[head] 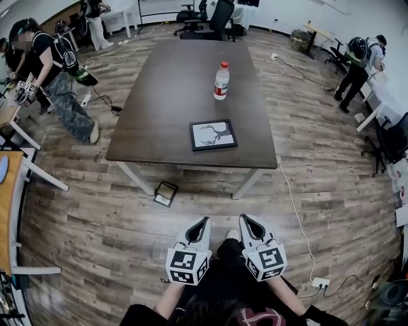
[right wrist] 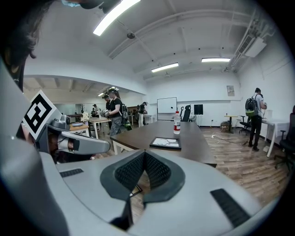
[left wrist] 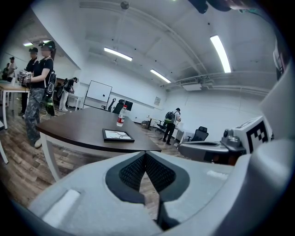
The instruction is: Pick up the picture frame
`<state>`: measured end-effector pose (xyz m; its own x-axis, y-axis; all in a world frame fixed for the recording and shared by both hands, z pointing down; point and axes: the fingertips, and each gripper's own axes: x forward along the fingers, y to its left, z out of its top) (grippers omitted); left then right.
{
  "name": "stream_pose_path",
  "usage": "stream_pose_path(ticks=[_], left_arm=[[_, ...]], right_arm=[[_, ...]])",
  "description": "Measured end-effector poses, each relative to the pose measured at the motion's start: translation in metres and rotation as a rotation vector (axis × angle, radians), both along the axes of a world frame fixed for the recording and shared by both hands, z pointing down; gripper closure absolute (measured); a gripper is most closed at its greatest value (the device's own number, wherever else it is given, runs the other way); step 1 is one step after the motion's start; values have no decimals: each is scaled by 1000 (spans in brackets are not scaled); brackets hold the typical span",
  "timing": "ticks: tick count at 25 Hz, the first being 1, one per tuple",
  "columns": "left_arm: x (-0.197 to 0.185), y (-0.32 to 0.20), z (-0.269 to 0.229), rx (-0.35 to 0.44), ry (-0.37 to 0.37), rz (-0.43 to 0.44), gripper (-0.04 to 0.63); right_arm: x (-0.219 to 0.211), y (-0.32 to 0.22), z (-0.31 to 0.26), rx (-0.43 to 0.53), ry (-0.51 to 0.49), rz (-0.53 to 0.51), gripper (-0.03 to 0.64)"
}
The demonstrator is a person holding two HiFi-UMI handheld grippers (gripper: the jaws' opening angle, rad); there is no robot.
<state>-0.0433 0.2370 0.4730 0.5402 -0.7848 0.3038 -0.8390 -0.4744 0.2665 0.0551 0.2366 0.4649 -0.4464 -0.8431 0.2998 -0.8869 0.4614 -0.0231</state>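
Note:
A black picture frame (head: 213,134) with a white antler print lies flat near the front edge of the dark brown table (head: 166,108). It also shows in the left gripper view as the picture frame (left wrist: 118,135) and in the right gripper view as the picture frame (right wrist: 166,143). A second small frame (head: 166,193) rests on the floor by a table leg. My left gripper (head: 201,221) and right gripper (head: 245,218) hover side by side over the floor, well short of the table. Both are shut and hold nothing.
A water bottle (head: 221,81) with a red cap stands on the table behind the frame. A person (head: 60,83) stands at the left and another person (head: 357,67) at the far right. A cable and power strip (head: 320,282) lie on the floor to my right. Office chairs (head: 210,16) stand beyond the table.

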Motion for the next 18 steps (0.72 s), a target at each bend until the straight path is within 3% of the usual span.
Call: stream_pose_path(ticks=[13, 18], left_arm=[[-18, -46, 3, 9, -13, -75, 586], [-23, -74, 5, -18, -8, -115, 586]], right_arm=[[-12, -63, 9, -1, -14, -67, 607], [-25, -92, 15, -29, -7, -138, 607]])
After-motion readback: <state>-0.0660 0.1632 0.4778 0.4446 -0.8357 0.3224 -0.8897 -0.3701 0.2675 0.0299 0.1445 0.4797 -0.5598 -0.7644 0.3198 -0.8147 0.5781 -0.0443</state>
